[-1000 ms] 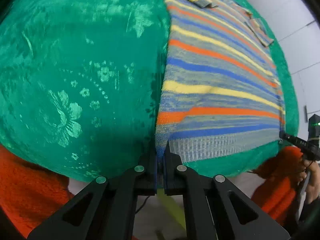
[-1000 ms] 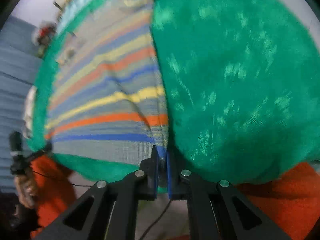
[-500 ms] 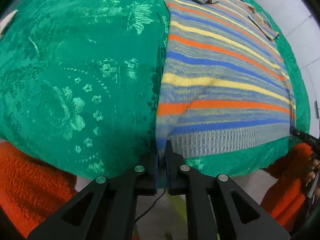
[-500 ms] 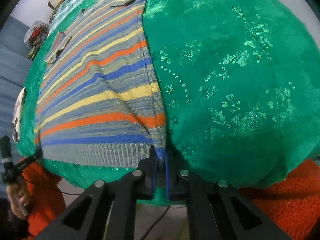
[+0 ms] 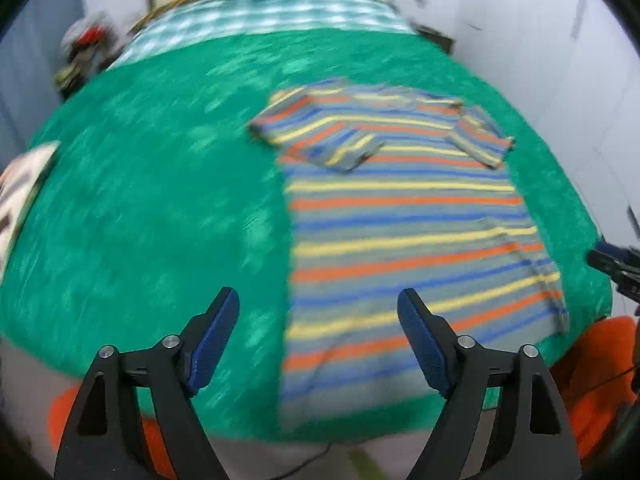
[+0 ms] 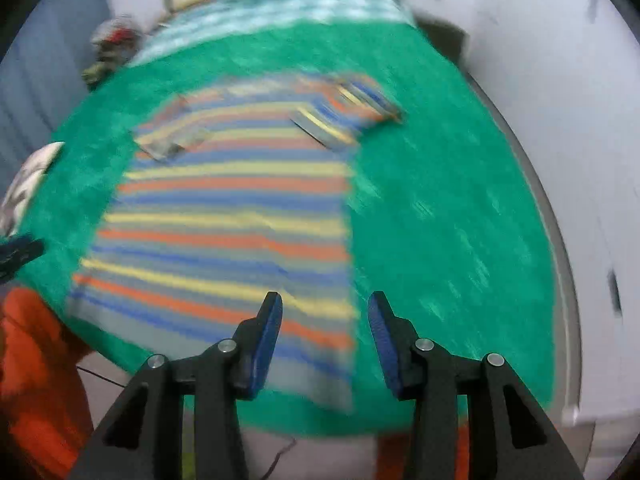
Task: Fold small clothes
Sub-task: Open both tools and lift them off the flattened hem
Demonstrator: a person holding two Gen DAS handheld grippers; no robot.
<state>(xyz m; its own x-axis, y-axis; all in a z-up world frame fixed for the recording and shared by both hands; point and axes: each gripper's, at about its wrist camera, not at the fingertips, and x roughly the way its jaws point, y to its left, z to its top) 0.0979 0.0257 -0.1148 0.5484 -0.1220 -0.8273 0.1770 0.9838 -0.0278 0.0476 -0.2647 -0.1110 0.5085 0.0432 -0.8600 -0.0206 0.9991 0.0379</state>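
Left wrist view shows the left gripper (image 5: pixel 318 322) with its blue-padded jaws spread wide, having just been opening, and nothing between the pads; it hangs above the near edge of the bed. Beneath it the striped shirt (image 5: pixel 404 220) lies flat on the green bedspread (image 5: pixel 160 200), spread out toward the right half of the bed in this view, its hem at the near edge and its collar end pointing toward the far edge. Both short sleeves are folded inward over the chest, one (image 5: pixel 320 136) on the left side and one (image 5: pixel 480 136) on the right. The shirt's left side edge runs straight up the picture between the two fingers. At the right edge of this view a dark part of the right gripper (image 5: pixel 612 264) shows, above an orange sleeve (image 5: pixel 592 368).

Right wrist view shows the right gripper (image 6: pixel 325 334) with its jaws partly apart, having just been opening too, and no cloth between the pads. The shirt's right side edge runs up between its fingers, the hem corner lying below them on the bedspread near the bed's near edge. A checked cloth (image 6: pixel 280 8) covers the far end of the bed, and a white patterned item (image 6: pixel 28 176) lies at the bed's left edge. Both pictures are blurred, so fine creases cannot be told.
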